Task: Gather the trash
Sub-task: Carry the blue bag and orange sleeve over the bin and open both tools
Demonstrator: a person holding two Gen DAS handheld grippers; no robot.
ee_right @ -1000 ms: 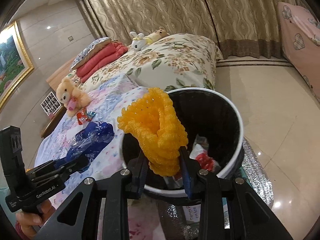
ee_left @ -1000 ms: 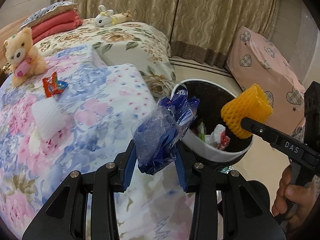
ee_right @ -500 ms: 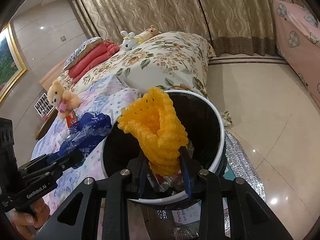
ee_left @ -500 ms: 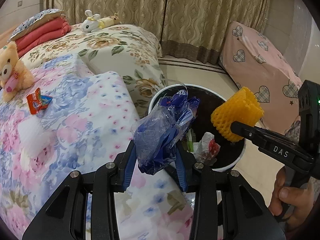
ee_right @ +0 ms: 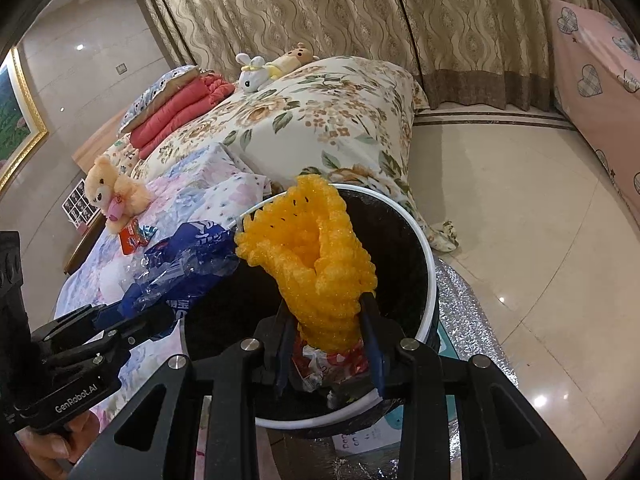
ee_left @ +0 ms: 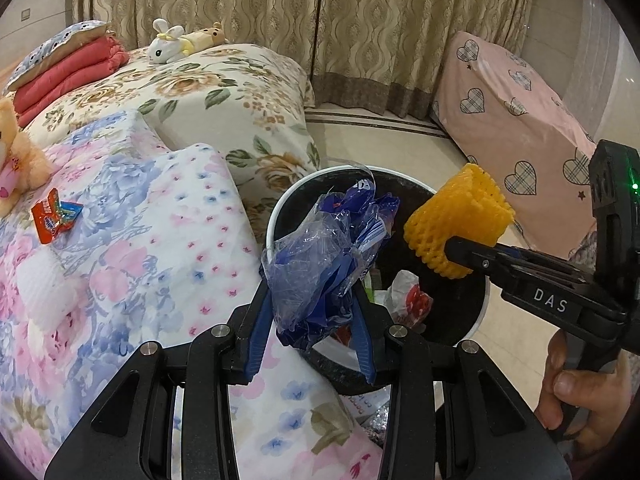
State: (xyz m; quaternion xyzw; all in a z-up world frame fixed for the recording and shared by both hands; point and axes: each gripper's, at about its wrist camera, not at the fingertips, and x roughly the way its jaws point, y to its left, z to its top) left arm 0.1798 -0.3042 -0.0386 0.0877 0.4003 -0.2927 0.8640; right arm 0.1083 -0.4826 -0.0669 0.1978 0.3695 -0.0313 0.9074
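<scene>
My left gripper [ee_left: 310,312] is shut on a crumpled blue plastic bag [ee_left: 326,264], held over the near left rim of the black bin with a white rim [ee_left: 280,208]. Seen from the right wrist, the same bag [ee_right: 188,264] hangs at the bin's [ee_right: 430,268] left edge. My right gripper [ee_right: 326,332] is shut on a yellow foam fruit net [ee_right: 316,264] above the bin's opening; the left wrist view shows that net [ee_left: 460,220] over the bin's right side. Red and white wrappers [ee_left: 408,300] lie inside the bin.
On the floral bed [ee_left: 132,264] lie a red snack wrapper [ee_left: 54,216] and a white foam net [ee_left: 44,292]. A teddy bear [ee_right: 112,192] sits behind them, with plush toys [ee_left: 180,40] and folded blankets [ee_left: 60,76] farther back. A pink heart-print cover [ee_left: 512,120] stands right of the bin.
Both grippers have travelled with their loads toward the bin. The blue bag now overlaps the bin's rim, and the yellow net sits further over the opening.
</scene>
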